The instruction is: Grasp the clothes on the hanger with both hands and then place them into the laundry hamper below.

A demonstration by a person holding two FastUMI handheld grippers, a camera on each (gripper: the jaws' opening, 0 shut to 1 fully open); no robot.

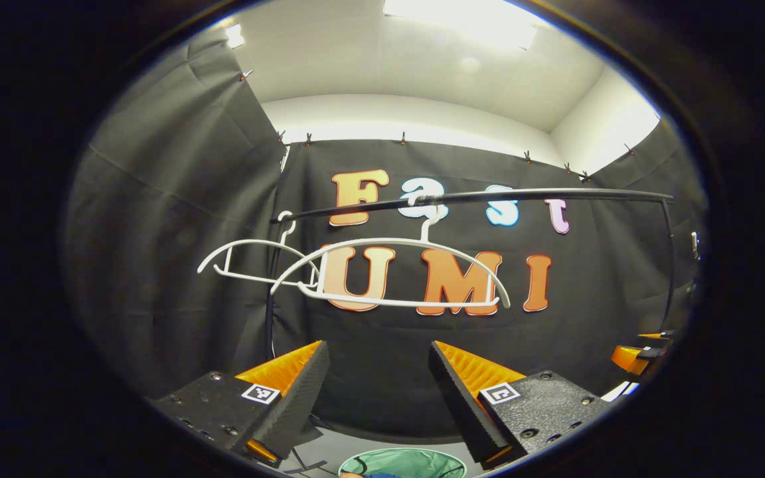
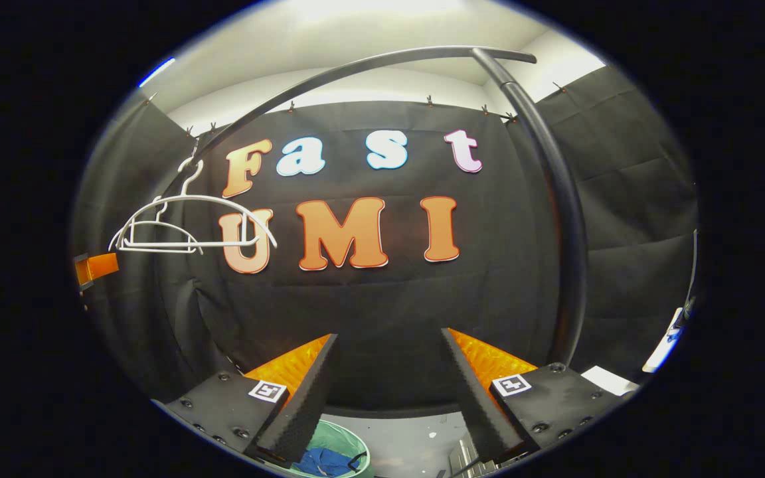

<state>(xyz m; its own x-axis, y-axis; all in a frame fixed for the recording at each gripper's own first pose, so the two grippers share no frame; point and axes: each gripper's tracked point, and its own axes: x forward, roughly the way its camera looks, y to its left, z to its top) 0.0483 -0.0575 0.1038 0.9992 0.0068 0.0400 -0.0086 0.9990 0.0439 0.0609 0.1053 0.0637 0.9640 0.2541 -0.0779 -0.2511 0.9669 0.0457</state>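
Note:
Two white hangers (image 1: 356, 272) hang bare on the black rail (image 1: 489, 196); in the right gripper view the hangers (image 2: 190, 226) sit far left. Below, the green laundry hamper (image 2: 349, 441) holds blue clothes (image 2: 321, 461). The hamper's rim (image 1: 409, 458) also shows in the left gripper view. My left gripper (image 1: 377, 348) is open with nothing between its fingers, level below the hangers. My right gripper (image 2: 389, 335) is open and empty too, facing the booth wall to the right of the hangers. The right gripper (image 1: 641, 355) shows at the right edge of the left gripper view.
The rack's black upright pole (image 2: 565, 232) rises close on the right and bends into the rail (image 2: 356, 66) overhead. The left gripper's orange part (image 2: 93, 267) shows at the far left. Grey floor (image 2: 416, 425) lies beside the hamper.

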